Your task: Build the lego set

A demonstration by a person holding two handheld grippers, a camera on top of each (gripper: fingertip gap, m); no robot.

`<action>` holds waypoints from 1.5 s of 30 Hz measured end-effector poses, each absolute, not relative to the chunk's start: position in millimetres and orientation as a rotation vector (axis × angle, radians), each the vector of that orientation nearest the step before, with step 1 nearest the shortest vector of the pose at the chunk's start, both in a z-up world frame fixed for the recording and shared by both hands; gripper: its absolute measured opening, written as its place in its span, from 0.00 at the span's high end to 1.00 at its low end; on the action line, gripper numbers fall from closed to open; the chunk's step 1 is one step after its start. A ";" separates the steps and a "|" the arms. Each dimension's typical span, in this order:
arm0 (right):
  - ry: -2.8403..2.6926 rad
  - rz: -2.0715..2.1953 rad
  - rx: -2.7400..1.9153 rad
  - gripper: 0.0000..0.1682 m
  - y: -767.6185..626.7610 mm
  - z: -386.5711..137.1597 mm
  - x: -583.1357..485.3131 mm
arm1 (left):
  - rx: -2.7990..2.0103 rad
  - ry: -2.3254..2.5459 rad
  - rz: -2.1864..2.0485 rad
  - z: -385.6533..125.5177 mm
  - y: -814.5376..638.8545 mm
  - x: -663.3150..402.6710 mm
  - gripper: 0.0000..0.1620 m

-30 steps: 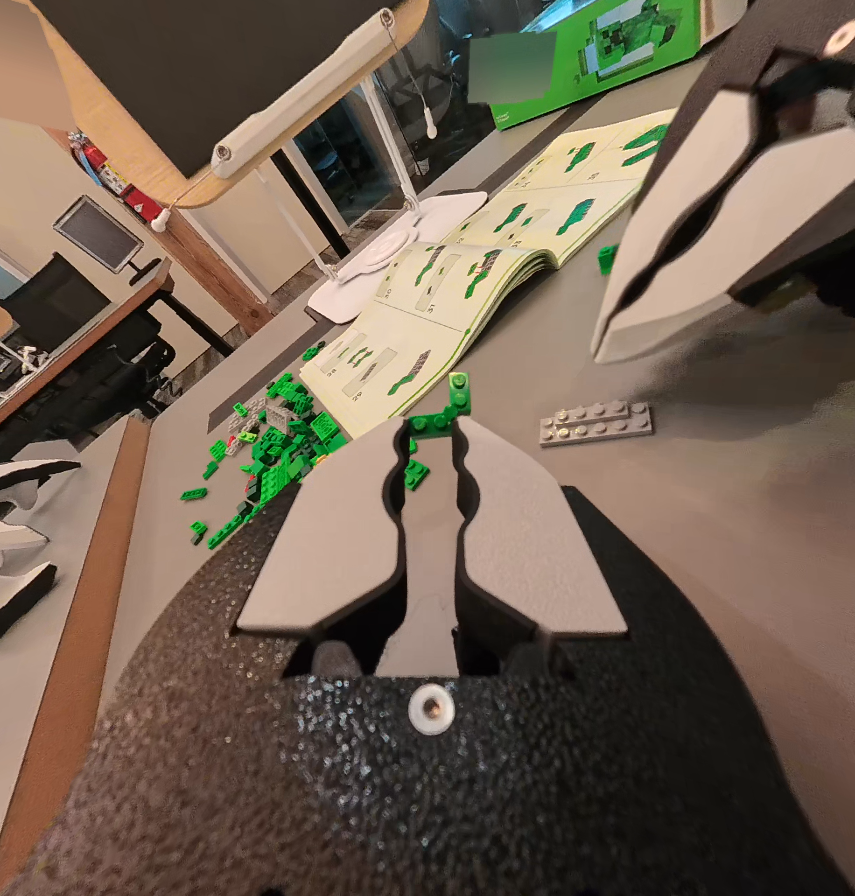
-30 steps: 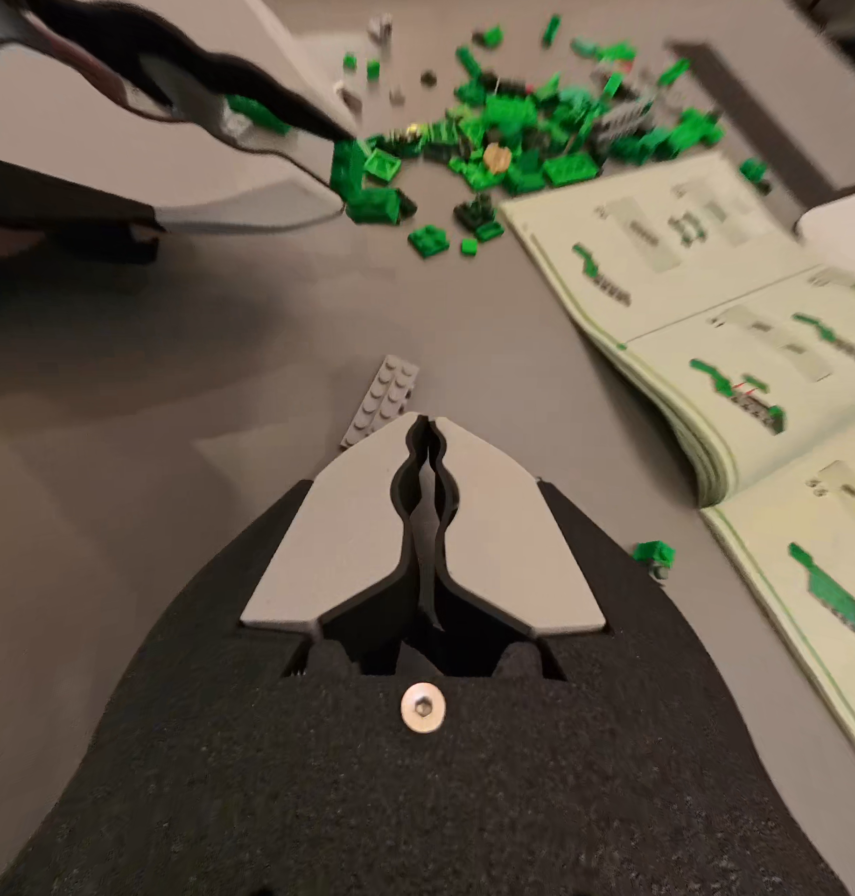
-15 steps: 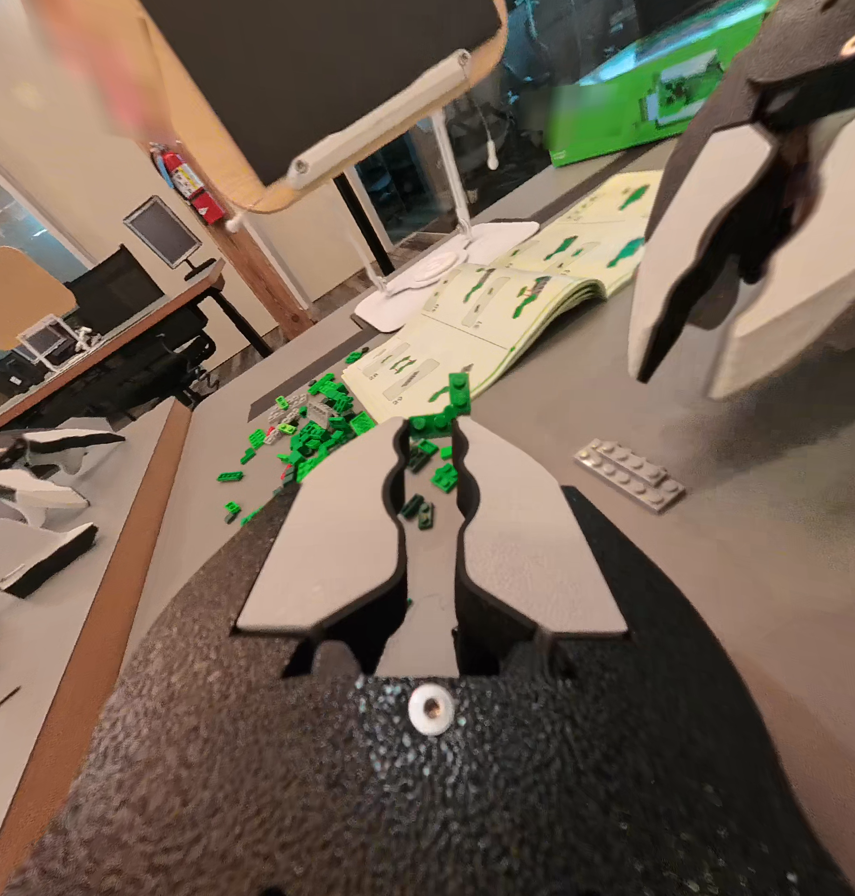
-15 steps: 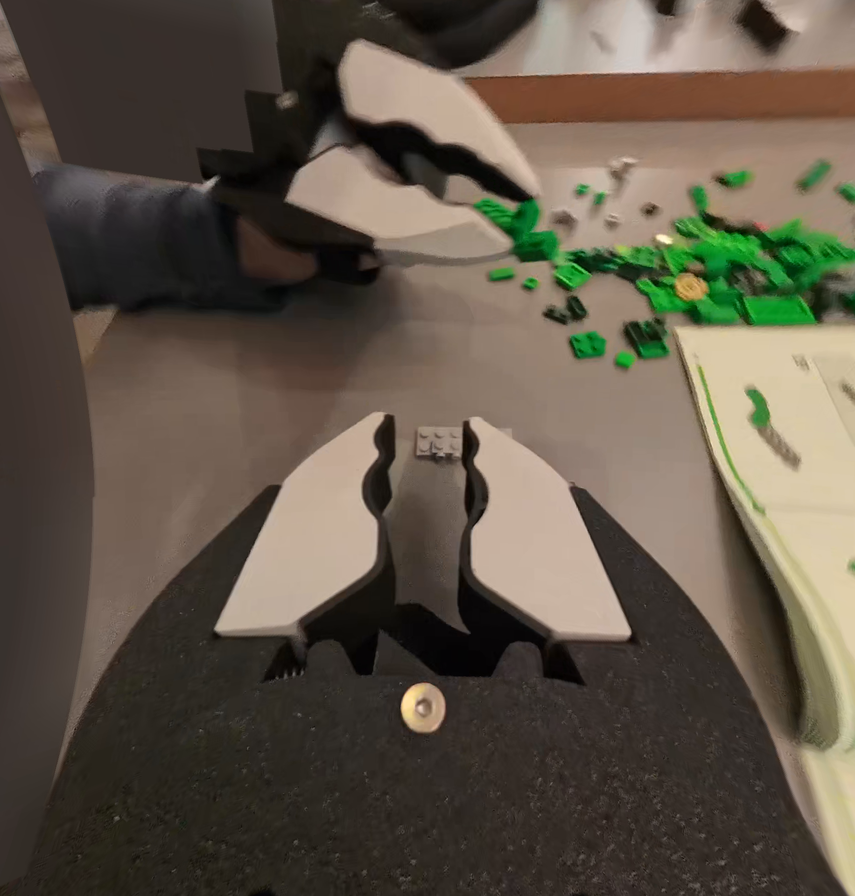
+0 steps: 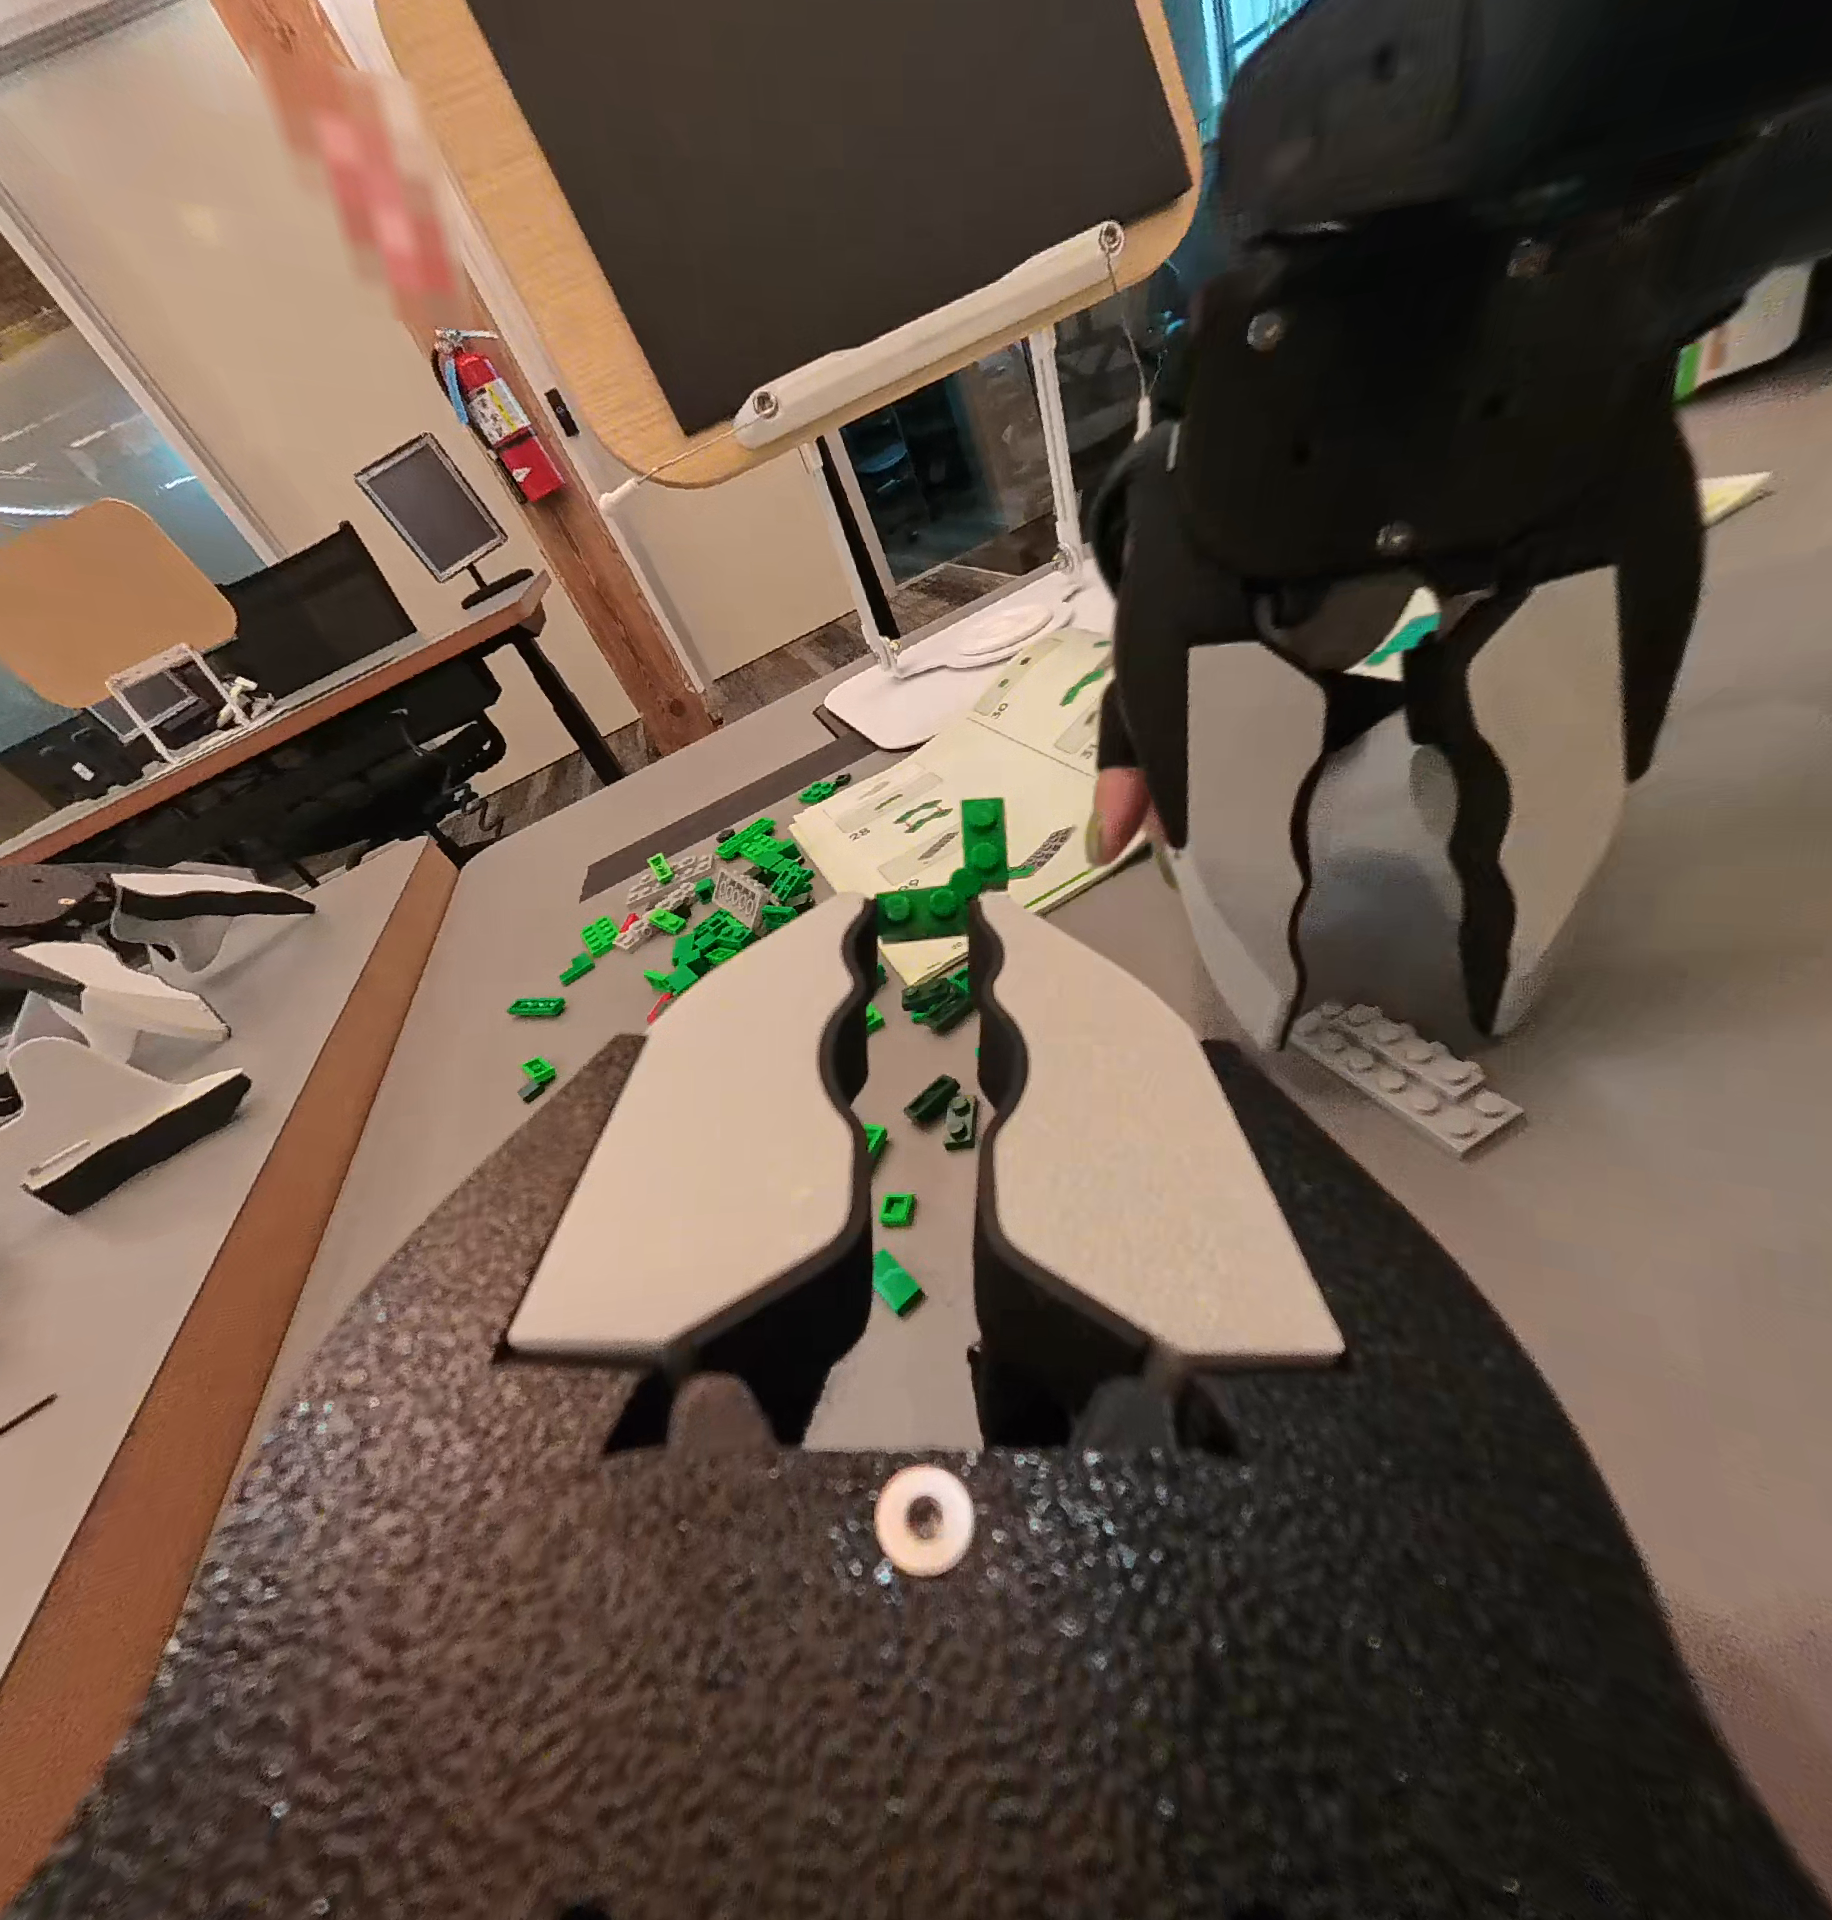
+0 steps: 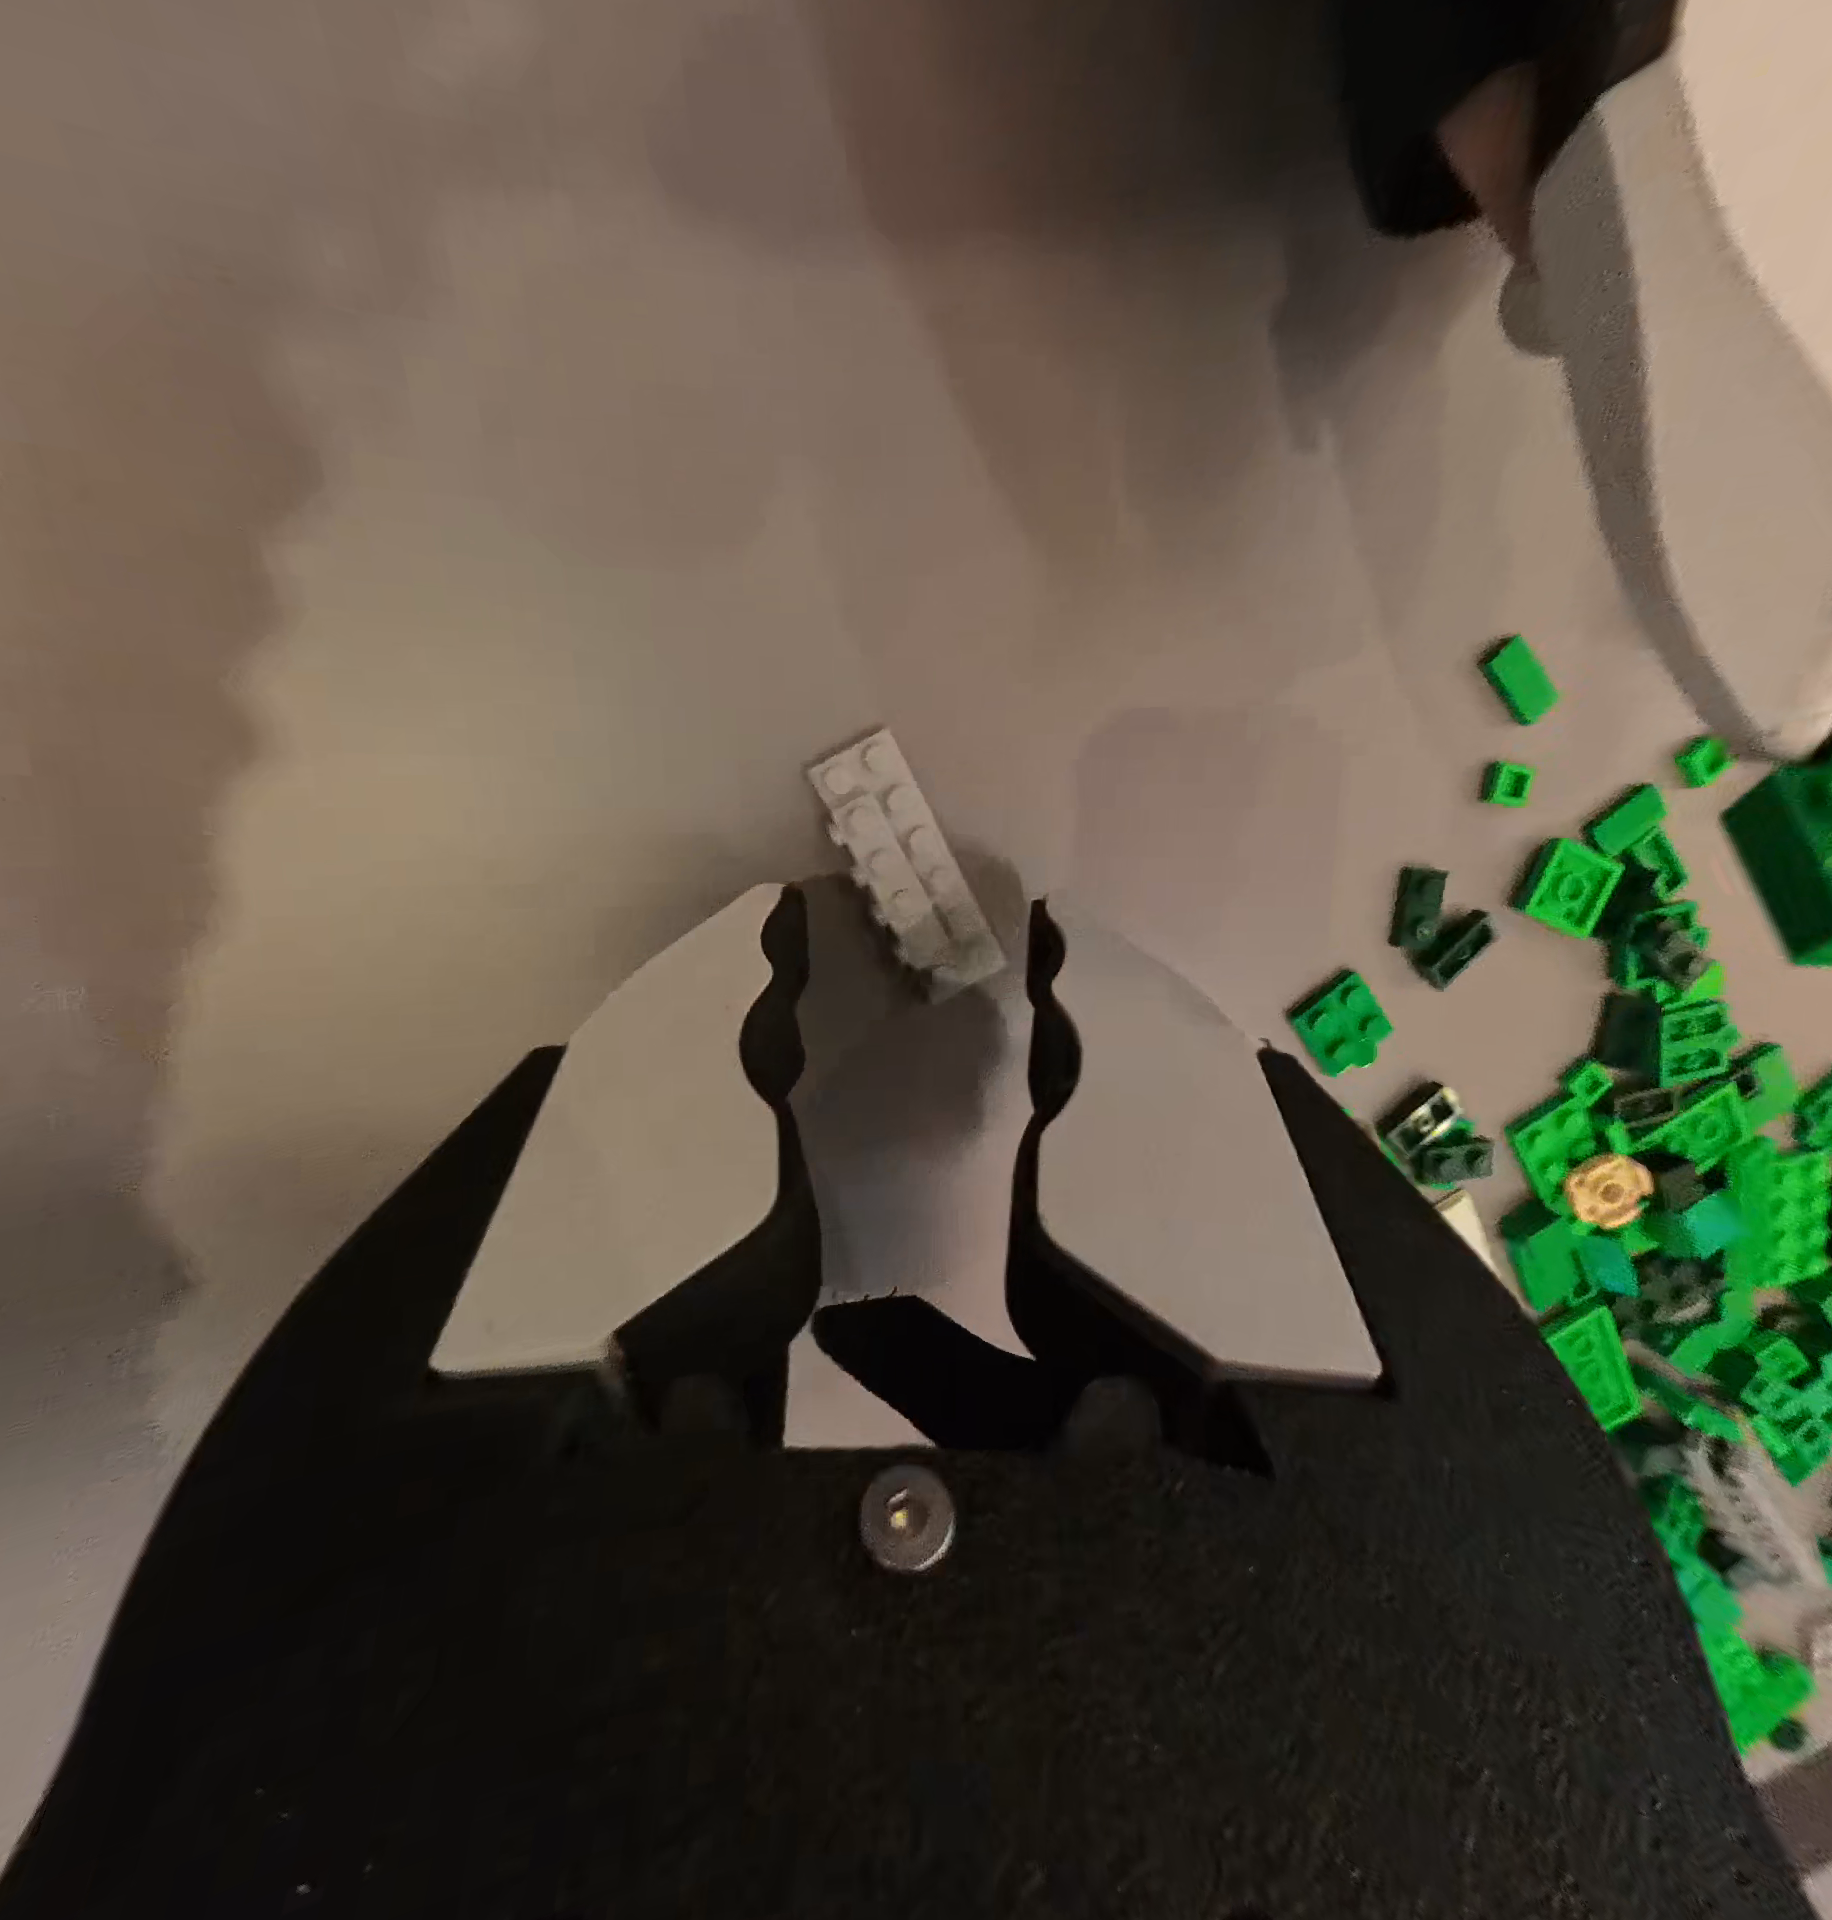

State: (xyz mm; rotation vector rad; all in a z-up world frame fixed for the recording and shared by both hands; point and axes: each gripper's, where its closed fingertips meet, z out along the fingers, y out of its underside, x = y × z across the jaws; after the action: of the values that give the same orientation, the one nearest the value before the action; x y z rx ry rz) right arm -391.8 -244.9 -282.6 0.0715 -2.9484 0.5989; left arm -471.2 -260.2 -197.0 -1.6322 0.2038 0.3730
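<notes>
My left gripper (image 5: 927, 920) is shut on a small green brick assembly (image 5: 959, 868) and holds it above the grey table (image 5: 1514, 1351). A flat grey plate (image 5: 1405, 1075) lies on the table to its right. My right gripper (image 5: 1390, 1023) points straight down with its jaws open, straddling the near end of that plate. In the right wrist view the right gripper (image 6: 914, 899) is open, with the grey plate (image 6: 891, 831) lying slanted between and beyond its fingertips. I cannot tell if they touch it. The left gripper's finger (image 6: 1722, 468) and its green assembly (image 6: 1816, 862) show at the right edge.
A pile of loose green and grey bricks (image 5: 725, 914) lies ahead of the left gripper and shows at the right in the right wrist view (image 6: 1670, 1195). An open instruction booklet (image 5: 995, 727) and a white lamp base (image 5: 953, 665) lie beyond. Spare grippers (image 5: 112, 935) rest on the left table.
My right gripper went from shut to open and swung down over the grey plate. My left gripper kept hold of the green assembly and turned a little.
</notes>
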 end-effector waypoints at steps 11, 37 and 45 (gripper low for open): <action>-3.104 0.519 0.236 0.82 -246.2 -287.1 -388.9 | -1.641 0.227 0.370 -198.8 -258.5 -468.1 0.90; -1.725 0.631 -1.182 0.89 -222.9 -237.8 -345.7 | -1.635 0.426 0.356 -203.2 -247.8 -434.6 0.90; -1.694 0.568 -1.175 0.89 -220.9 -249.8 -342.7 | -1.640 0.559 0.372 -211.0 -243.9 -420.7 0.90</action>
State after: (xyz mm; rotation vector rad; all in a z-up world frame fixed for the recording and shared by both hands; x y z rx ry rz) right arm -342.7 -220.9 -249.8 -1.1746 -1.6938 0.5680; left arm -420.7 -243.9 -211.0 -1.6401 0.5593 0.3722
